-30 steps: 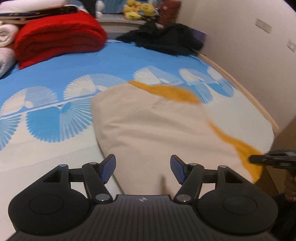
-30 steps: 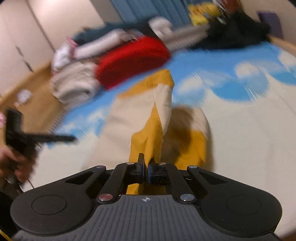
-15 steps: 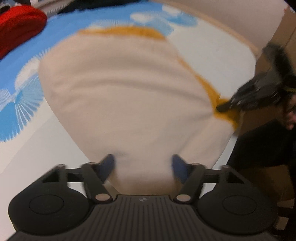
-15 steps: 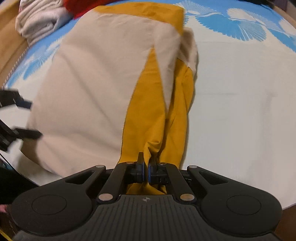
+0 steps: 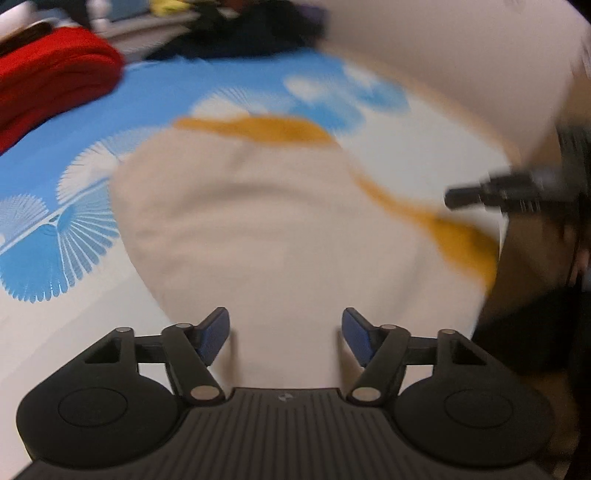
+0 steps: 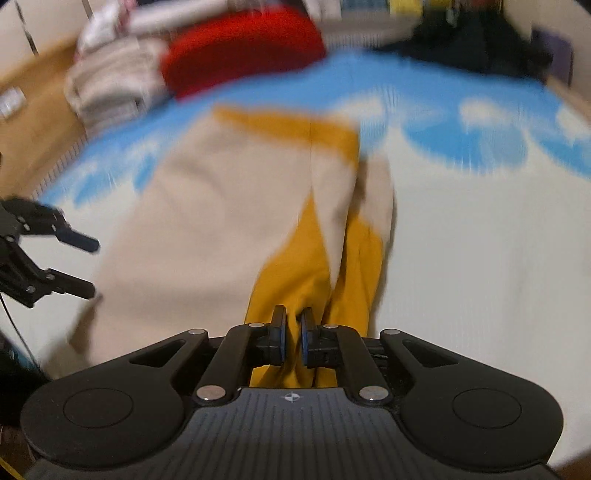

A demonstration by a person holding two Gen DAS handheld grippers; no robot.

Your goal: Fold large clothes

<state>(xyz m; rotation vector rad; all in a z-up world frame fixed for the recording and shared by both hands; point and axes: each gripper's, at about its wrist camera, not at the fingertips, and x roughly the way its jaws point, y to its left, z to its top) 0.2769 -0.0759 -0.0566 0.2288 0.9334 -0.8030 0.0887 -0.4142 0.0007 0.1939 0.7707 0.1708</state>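
Observation:
A large beige garment (image 5: pixel 258 229) with mustard-yellow lining lies spread on the blue-and-white bed sheet (image 5: pixel 55 240). My left gripper (image 5: pixel 286 332) is open above the garment's near beige edge, and its pads do not touch the cloth. In the right wrist view the garment (image 6: pixel 207 229) has a bunched yellow fold (image 6: pixel 291 273) running down between the jaws of my right gripper (image 6: pixel 291 332). Those jaws are opening, and a narrow gap shows between the pads. The right gripper (image 5: pixel 480 192) hangs over the garment's right yellow corner. The left gripper (image 6: pixel 90 268) stands open at its left edge.
A red folded blanket (image 5: pixel 55 81) and rolled pale towels (image 6: pixel 110 85) sit at the bed's far left. A pile of dark clothes (image 5: pixel 251 33) lies at the far end. A wall (image 5: pixel 443 55) runs along the bed's right side. Wooden floor (image 6: pixel 33 122) lies left of the bed.
The right gripper's pads, tight on the yellow fold before, now stand slightly apart. Both cameras have tilted up so that more of the bed's far end shows. The left jaws stay wide.

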